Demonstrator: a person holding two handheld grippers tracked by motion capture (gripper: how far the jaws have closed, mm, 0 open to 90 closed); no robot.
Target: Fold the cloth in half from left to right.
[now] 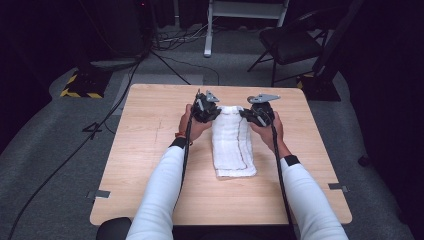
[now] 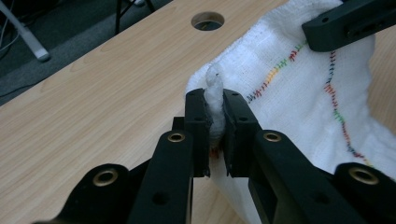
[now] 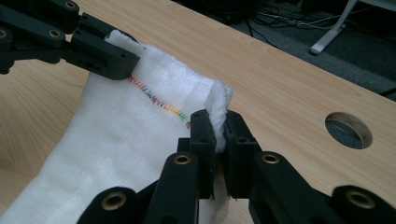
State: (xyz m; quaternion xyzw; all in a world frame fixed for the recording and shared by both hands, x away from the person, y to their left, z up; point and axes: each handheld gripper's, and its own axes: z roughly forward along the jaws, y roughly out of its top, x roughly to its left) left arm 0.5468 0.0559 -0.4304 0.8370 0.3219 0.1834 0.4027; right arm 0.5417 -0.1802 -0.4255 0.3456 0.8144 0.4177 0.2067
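High view, 2 grippers pinching towel (image 1: 232,145), chair (image 1: 290,42) beyond

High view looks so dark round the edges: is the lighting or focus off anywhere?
High view: the table is lit, the floor around it falls into shadow. Left gripper view: the towel is bright and nearly washed out. Right gripper view: sharp close up, slightly soft far off.

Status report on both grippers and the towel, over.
Left gripper and right gripper shut on far corners of white stitched towel. Wooden table unobstructed.
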